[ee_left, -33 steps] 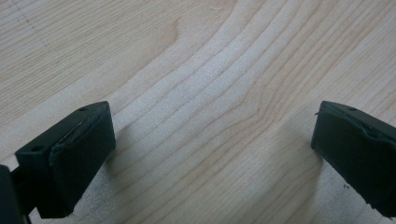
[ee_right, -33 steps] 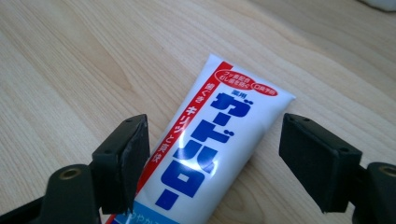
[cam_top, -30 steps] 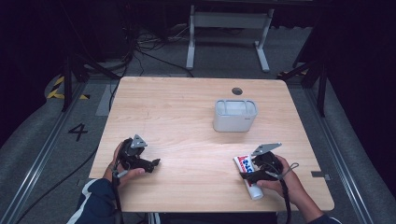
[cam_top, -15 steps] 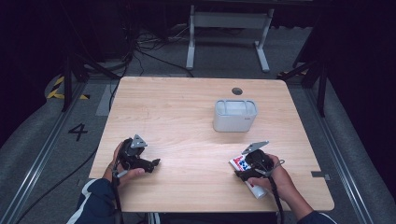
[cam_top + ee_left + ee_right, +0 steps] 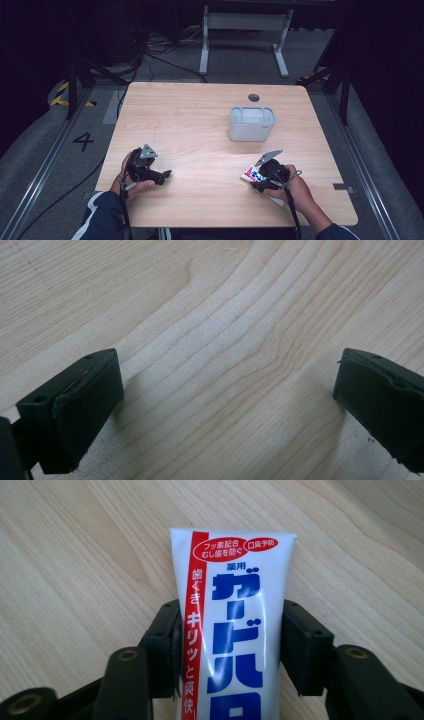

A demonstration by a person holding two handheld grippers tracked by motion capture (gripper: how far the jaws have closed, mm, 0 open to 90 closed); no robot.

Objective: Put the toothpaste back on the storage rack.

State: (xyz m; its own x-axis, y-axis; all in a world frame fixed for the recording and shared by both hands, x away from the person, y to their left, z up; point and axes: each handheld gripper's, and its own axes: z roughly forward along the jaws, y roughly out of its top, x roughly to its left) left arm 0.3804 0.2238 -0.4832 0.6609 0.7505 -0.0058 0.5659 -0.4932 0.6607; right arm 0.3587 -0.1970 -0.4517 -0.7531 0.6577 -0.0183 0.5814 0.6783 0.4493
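A white toothpaste tube [image 5: 235, 570] with blue and red Japanese lettering lies flat on the wooden table [image 5: 200, 125] near its front right. In the right gripper view my right gripper [image 5: 230, 630] is shut on the tube, one jaw pressed against each long side. From above, the right gripper [image 5: 257, 183] sits low over the tube [image 5: 251, 175], whose printed end sticks out to the left. At the front left, my left gripper [image 5: 165, 176] rests on the table, held by a hand. Its jaws stand wide apart over bare wood in the left gripper view [image 5: 230, 405].
A pale grey rectangular container [image 5: 250, 131] stands right of the table's centre, beyond the right gripper. A round cable hole [image 5: 254, 97] lies near the far edge. Cables and a metal stand are on the floor behind the table.
My right gripper has shifted left along the tube and dropped lower over it. The left gripper has stayed put.
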